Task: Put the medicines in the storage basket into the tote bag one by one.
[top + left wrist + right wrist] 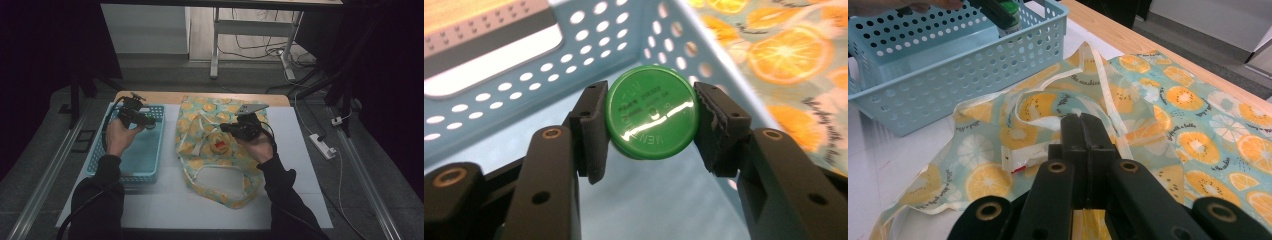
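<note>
One green cap (652, 113), lettering mirrored, unreadable.

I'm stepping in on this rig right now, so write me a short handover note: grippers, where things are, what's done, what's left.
Left gripper: shut on the green round container, held by its sides over the blue basket.
Right gripper: jaws closed together above the fruit-print bag, pinching its fabric as far as I can tell.
Bag lies flat on the table, right of the basket; a yellow and red item lies at the bag.
Done: container gripped.
Left, probably: moving it between basket and bag; which way I can't tell.
</note>
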Demonstrator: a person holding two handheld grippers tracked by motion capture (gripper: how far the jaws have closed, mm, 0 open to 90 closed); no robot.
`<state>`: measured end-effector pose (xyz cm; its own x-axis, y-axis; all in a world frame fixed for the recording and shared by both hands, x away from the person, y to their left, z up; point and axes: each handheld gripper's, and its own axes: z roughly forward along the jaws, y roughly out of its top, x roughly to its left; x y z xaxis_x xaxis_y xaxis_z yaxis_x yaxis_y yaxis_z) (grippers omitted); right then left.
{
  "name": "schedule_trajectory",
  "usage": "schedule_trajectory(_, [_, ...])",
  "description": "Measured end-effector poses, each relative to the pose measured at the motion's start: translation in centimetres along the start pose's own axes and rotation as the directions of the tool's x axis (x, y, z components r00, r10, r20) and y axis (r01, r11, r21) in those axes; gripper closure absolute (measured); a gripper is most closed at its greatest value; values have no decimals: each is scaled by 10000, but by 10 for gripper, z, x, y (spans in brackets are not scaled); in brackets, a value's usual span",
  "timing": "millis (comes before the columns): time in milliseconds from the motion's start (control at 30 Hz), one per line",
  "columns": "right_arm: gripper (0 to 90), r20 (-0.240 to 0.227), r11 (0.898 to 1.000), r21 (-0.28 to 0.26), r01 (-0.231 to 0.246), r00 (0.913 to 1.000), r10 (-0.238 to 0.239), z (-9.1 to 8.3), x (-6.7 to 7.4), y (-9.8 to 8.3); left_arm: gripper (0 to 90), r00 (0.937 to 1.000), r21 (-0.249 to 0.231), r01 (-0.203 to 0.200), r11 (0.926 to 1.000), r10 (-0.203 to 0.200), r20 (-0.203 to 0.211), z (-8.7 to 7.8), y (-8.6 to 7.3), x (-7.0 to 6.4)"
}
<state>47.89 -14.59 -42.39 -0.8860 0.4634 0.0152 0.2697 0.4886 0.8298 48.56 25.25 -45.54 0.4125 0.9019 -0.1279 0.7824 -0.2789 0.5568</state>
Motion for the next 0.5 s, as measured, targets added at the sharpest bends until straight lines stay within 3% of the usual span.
schedule_trajectory(500, [900,15,10000,-23,9,10000,-9,-1,1,0,521,9968,-507,-586,9970,611,509,-28,-4,-20])
